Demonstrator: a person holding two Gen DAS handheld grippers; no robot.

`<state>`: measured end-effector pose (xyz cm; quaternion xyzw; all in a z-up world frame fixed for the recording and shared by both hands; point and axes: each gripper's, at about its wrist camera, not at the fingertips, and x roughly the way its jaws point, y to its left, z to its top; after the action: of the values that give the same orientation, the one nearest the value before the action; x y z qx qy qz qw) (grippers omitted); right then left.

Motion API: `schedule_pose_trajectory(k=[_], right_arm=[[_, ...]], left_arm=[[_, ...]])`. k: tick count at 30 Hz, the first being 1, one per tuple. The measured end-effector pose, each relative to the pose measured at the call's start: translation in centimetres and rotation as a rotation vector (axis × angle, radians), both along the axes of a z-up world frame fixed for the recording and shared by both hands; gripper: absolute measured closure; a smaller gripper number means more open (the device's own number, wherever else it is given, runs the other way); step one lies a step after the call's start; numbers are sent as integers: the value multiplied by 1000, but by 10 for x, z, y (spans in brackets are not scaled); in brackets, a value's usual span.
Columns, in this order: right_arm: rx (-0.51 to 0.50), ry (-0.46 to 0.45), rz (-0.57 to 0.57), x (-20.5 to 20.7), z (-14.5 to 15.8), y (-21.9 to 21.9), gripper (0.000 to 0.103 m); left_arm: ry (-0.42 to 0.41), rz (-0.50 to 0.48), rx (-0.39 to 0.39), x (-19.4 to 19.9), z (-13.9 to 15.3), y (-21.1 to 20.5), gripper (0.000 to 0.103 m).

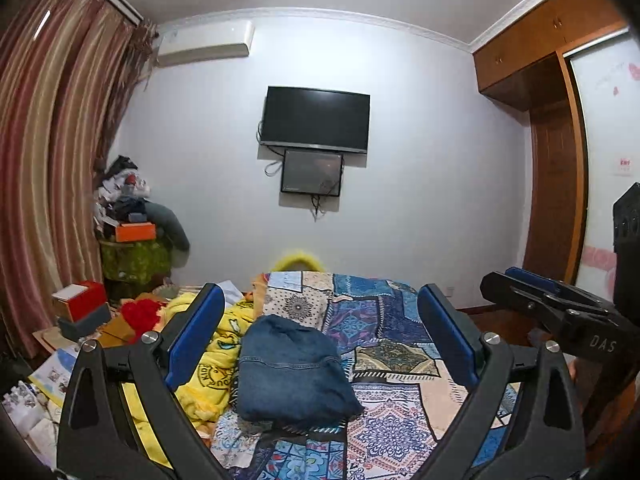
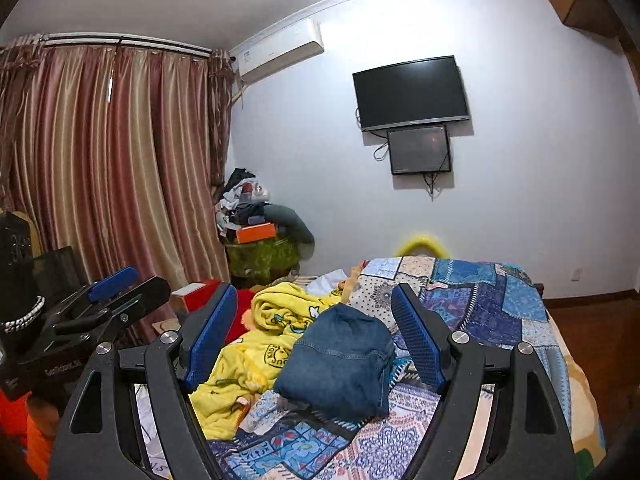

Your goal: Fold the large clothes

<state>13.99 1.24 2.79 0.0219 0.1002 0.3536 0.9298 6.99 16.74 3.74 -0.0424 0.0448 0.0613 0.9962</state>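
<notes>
Folded blue jeans (image 1: 294, 372) lie in a compact bundle on the patchwork bedspread (image 1: 392, 320); they also show in the right wrist view (image 2: 340, 364). My left gripper (image 1: 320, 308) is open and empty, raised above and in front of the jeans. My right gripper (image 2: 314, 304) is open and empty too, held back from the jeans. The right gripper shows at the right edge of the left wrist view (image 1: 532, 284); the left gripper shows at the left of the right wrist view (image 2: 120, 284).
A crumpled yellow blanket (image 1: 212, 360) lies left of the jeans, with a red item (image 1: 140, 314) beyond it. Boxes (image 1: 80, 304) and clutter sit by the striped curtain (image 1: 52, 160). A wall TV (image 1: 316, 120) faces the bed; a wooden wardrobe (image 1: 552, 180) stands right.
</notes>
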Motion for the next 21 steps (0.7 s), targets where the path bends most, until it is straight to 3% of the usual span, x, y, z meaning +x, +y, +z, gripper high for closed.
schedule_pose_trajectory(k=[4, 6, 11, 21], right_arm=[[-10, 5, -38, -2, -6, 0, 26], [-16, 7, -49, -3, -8, -1, 14], [-33, -8, -80, -4, -9, -3, 1], [-28, 12, -98, 0, -12, -9, 0]], left_arm=[[17, 38, 12, -7, -7, -7, 1], [29, 45, -3, -8, -10, -7, 1], [47, 46, -34, -10, -17, -3, 1], [60, 59, -4, -8, -25, -13, 1]])
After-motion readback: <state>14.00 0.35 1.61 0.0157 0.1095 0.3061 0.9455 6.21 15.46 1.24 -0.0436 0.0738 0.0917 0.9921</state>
